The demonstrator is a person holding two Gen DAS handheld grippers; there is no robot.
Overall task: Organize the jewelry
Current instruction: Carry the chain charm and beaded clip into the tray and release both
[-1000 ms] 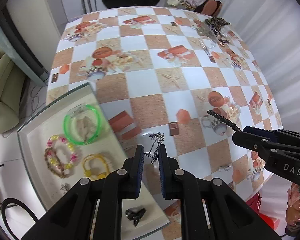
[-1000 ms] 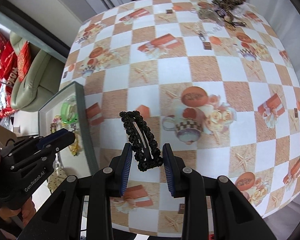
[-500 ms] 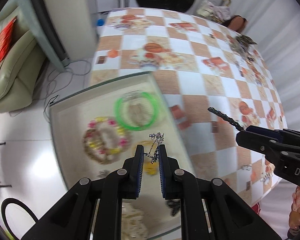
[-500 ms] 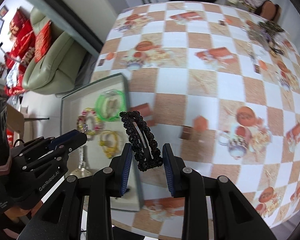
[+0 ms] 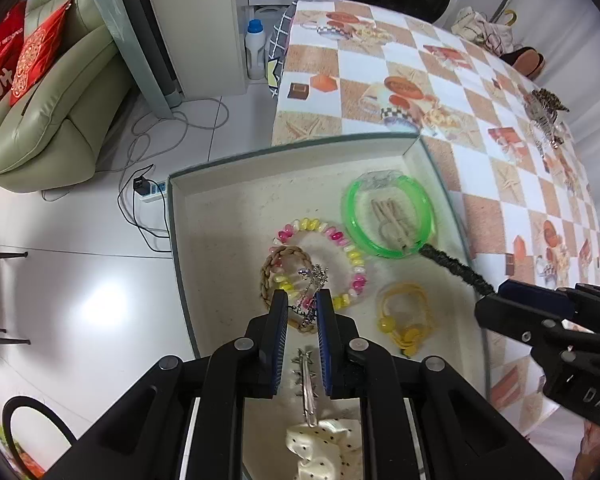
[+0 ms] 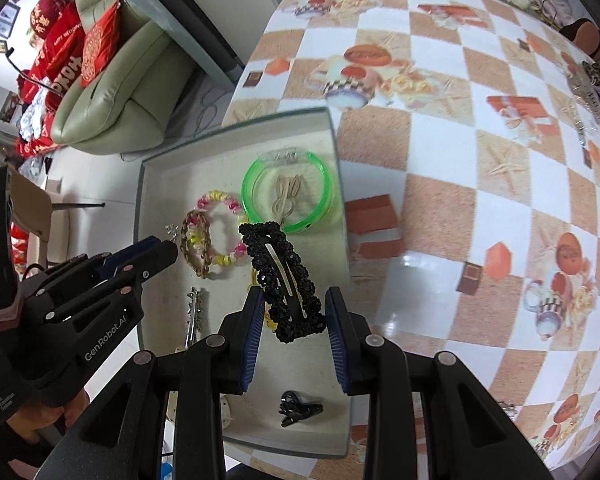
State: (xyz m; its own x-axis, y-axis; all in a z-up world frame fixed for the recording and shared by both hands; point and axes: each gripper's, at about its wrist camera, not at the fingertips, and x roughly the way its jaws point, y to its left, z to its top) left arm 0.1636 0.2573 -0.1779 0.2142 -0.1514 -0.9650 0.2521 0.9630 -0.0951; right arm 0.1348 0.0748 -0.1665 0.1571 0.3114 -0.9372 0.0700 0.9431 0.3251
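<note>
Checkered cloth: covers the counter (image 5: pixel 480 92), orange and white squares with printed cups and gift boxes.
Tray: shallow pale tray (image 5: pixel 228 208) at the counter's near-left corner, partly past the edge.
Left tongs (image 5: pixel 302 312): nearly pressed together, pinching a thin silver chain (image 5: pixel 312 280) that hangs over the tray, above the beaded bracelet.
Right tongs (image 6: pixel 292 320): part spread, pinching a black beaded hair clip (image 6: pixel 284 276) by its lower end; clip sticks up and forward, over the tray's right half.
Tray contents: green bangle (image 5: pixel 388 216) with a tan clip inside it, pink-yellow beaded bracelet (image 5: pixel 340 264) overlapping a braided tan bracelet (image 5: pixel 278 268), yellow hair tie (image 5: pixel 404 316), silver spiked clip (image 5: pixel 306 384), cream dotted scrunchie (image 5: pixel 324 448), small black clip (image 6: pixel 300 408).
Far counter: more jewelry in a pile (image 5: pixel 546 112) near the far-right edge, well apart from the tray.
Room: green sofa (image 5: pixel 48 120) with red cushions on the left.
</note>
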